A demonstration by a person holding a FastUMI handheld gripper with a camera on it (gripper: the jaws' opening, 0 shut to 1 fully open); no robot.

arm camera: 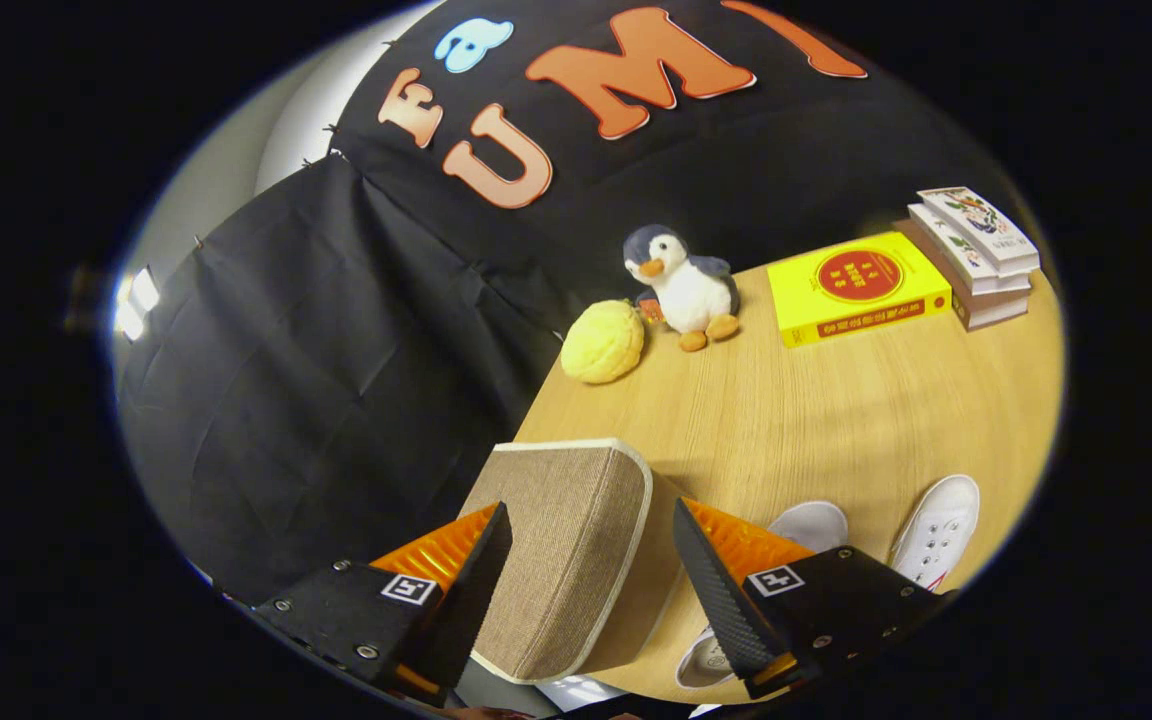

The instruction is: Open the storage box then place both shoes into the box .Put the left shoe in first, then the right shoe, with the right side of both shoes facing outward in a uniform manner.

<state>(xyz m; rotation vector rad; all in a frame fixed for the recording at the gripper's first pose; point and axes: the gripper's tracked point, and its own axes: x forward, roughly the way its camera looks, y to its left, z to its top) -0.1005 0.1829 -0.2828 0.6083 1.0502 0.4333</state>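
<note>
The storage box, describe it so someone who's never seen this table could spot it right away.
On the wooden table, look at the near corner by the black cloth wall, well in front of the plush penguin. The storage box sits there between the open gripper fingers, its lid closed. Unlike the white shoes beside it, it is a beige woven-fabric block with pale trim.

Gripper-mounted fisheye, tilted, looks down along jaws, close above storage box (566, 550), across table (836, 400) toward booth wall.
</note>
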